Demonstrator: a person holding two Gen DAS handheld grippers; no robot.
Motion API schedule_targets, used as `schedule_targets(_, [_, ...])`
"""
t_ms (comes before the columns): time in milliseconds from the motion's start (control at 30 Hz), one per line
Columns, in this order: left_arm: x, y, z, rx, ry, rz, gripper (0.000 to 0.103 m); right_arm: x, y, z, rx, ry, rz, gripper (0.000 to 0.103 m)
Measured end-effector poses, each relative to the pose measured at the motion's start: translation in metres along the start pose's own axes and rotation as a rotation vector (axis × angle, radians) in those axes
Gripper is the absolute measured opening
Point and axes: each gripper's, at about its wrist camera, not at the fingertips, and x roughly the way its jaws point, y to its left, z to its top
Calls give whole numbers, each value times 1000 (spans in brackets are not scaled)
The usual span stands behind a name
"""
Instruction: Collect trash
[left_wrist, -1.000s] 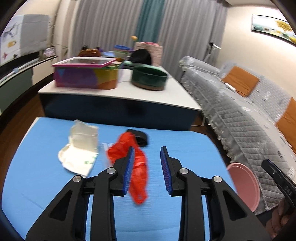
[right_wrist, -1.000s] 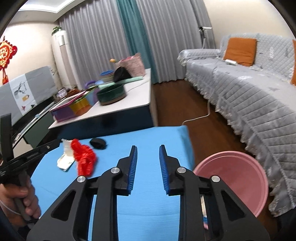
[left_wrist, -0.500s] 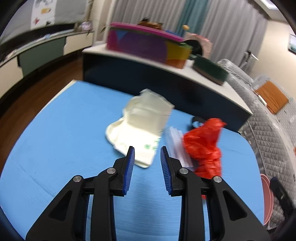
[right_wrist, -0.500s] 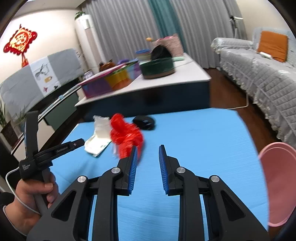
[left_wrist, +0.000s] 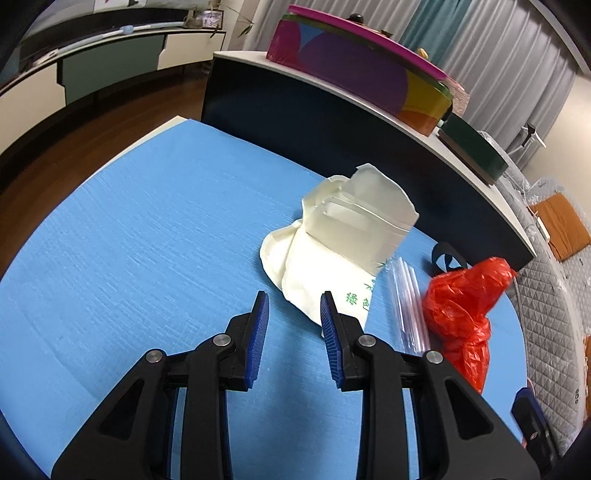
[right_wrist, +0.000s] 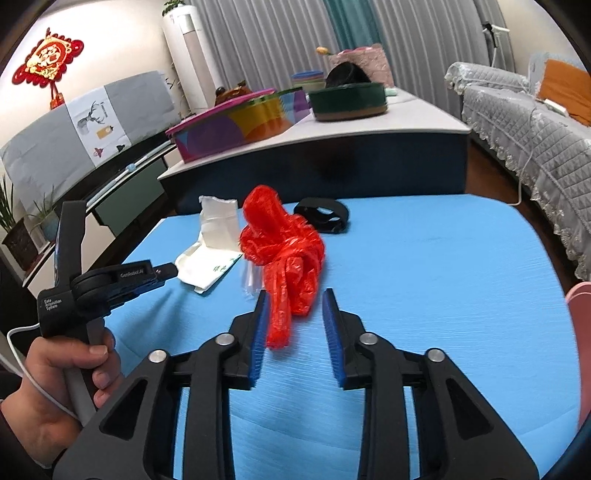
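Observation:
On the blue table top (left_wrist: 129, 240) lie a crumpled cream paper bag (left_wrist: 332, 251), a clear plastic wrapper (left_wrist: 406, 302), a crumpled red plastic bag (left_wrist: 461, 314) and a black band (left_wrist: 447, 256). My left gripper (left_wrist: 293, 306) is open and empty, its tips at the near edge of the cream bag. My right gripper (right_wrist: 293, 306) is open, with the near end of the red bag (right_wrist: 284, 258) between its fingers. The right wrist view also shows the cream bag (right_wrist: 210, 243), the black band (right_wrist: 323, 218) and the left gripper (right_wrist: 168, 271) beside the cream bag.
A pink bin (right_wrist: 581, 332) stands off the table's right edge. Behind the blue table is a white counter (right_wrist: 369, 122) with a colourful box (right_wrist: 236, 125) and a dark green bowl (right_wrist: 347, 101). A covered sofa (right_wrist: 535, 129) is at the right.
Both grippers have swung left and come down closer to the table. The left now sits at the cream bag; the right has closed in around the red bag. Both stay open.

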Motion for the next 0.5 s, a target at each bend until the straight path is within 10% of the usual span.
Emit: schedule_targets(500, [25,-1,9,-14,26,6,26,48,7,-7,-12,95,8,38])
